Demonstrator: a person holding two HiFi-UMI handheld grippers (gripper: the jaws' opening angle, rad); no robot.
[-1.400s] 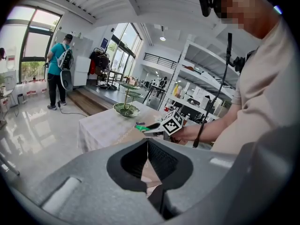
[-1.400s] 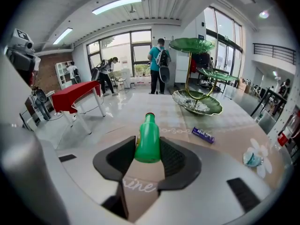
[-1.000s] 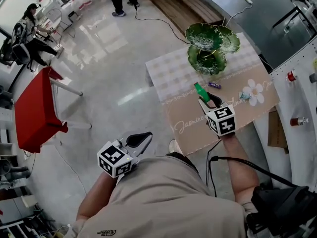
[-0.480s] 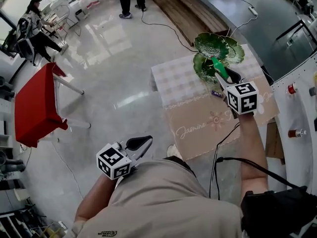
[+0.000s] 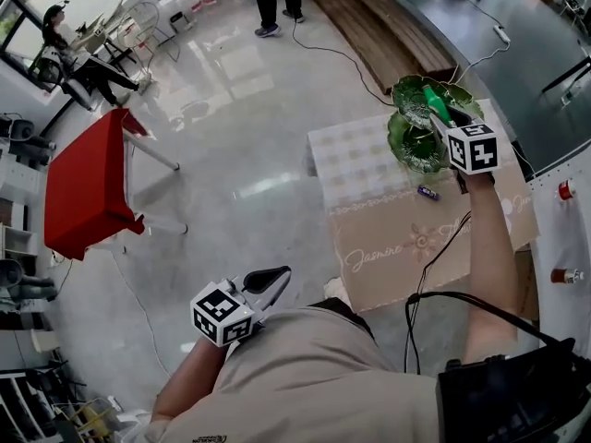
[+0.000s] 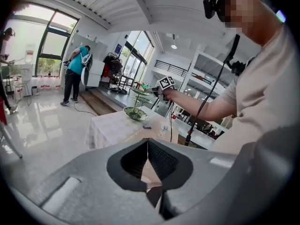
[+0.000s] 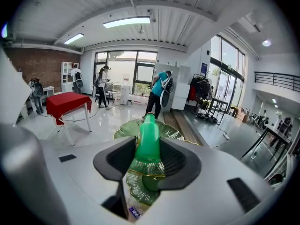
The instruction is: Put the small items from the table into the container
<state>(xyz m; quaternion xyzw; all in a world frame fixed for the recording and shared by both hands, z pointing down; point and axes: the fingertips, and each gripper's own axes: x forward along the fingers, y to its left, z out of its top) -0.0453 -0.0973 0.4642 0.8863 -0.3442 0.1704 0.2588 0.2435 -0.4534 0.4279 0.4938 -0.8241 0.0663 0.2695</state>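
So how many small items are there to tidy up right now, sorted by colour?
Green tube, held in the right hand-held gripper: 1
Purple item, on the table: 1
Pale item, beside the purple one: 1
Total: 3

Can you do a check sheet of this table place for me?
Surface: table under a beige cloth with a checked end.
Job's things: green leaf-shaped tiered dish stand; small purple packet on the cloth; green plastic tube over the stand.
Clutter: red-capped bits on a white perforated panel.
Grippers: right gripper shut on the tube; left gripper shut, empty.
Cables: black cable along the right arm; another across the floor.
Surroundings: shiny floor, red table, people far off.
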